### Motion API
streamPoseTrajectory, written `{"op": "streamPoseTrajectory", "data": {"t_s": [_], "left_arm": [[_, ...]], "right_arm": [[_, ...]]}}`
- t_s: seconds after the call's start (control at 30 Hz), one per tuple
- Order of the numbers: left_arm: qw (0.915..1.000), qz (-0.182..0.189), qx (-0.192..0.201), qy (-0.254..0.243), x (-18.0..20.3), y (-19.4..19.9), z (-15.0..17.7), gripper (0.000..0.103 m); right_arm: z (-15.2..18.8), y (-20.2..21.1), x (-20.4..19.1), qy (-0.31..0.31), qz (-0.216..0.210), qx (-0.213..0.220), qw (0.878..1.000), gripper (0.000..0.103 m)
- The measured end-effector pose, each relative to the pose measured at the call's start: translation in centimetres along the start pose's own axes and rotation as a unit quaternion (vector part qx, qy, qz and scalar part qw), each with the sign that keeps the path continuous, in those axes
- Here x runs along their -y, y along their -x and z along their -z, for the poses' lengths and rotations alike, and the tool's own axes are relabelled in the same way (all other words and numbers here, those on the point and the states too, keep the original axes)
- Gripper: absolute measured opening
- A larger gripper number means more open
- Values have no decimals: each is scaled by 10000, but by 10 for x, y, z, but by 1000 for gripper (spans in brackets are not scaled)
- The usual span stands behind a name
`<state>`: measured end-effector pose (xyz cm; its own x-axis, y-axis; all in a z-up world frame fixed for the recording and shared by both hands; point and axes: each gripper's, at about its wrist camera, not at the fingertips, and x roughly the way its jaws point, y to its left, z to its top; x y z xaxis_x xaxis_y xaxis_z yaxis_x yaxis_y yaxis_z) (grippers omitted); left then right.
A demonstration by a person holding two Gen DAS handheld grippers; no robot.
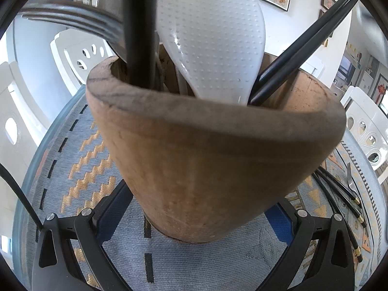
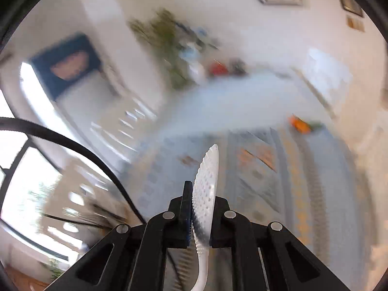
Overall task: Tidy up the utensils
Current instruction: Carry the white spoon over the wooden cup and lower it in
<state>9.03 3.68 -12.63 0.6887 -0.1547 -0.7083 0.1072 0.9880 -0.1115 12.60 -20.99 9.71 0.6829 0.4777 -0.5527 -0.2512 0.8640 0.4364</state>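
Note:
A wooden utensil holder [image 1: 213,157] fills the left wrist view, and my left gripper [image 1: 196,218] is shut on its lower part, blue pads against both sides. Standing in it are a white dotted paddle [image 1: 211,36], a fork [image 1: 72,21], a thick black handle [image 1: 139,31] and black chopsticks [image 1: 303,43]. In the right wrist view my right gripper [image 2: 198,208] is shut on the head of a white dotted paddle [image 2: 206,181], held edge-on above the table with its handle trailing down behind the fingers. That view is motion-blurred.
Several black-handled utensils [image 1: 339,189] and a fork [image 1: 351,177] lie on the blue and orange patterned cloth [image 1: 84,169] to the holder's right. White chairs [image 1: 366,133] ring the table. A blurred orange object [image 2: 299,123] sits far across the cloth [image 2: 266,169].

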Motion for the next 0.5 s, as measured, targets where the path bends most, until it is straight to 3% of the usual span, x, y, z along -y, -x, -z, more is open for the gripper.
{"op": "streamPoseTrajectory", "data": {"t_s": [0.13,0.2,0.3,0.37,0.5], "left_arm": [[10000,-4,2,-3,1,0,0,102],[10000,-9,5,-6,2,0,0,102],[10000,-7,3,-5,2,0,0,102],[10000,-2,1,-2,2,0,0,102],[10000,-8,5,-5,2,0,0,102]], "right_arm": [[-13,30,-49,598,-233,1073,9922,9],[-16,38,-69,740,-476,1342,9870,9],[-20,36,-88,628,-1018,1436,9824,9],[-16,30,-102,749,-907,1648,9793,9],[-6,1,-123,1051,-805,1584,9785,9]]}}
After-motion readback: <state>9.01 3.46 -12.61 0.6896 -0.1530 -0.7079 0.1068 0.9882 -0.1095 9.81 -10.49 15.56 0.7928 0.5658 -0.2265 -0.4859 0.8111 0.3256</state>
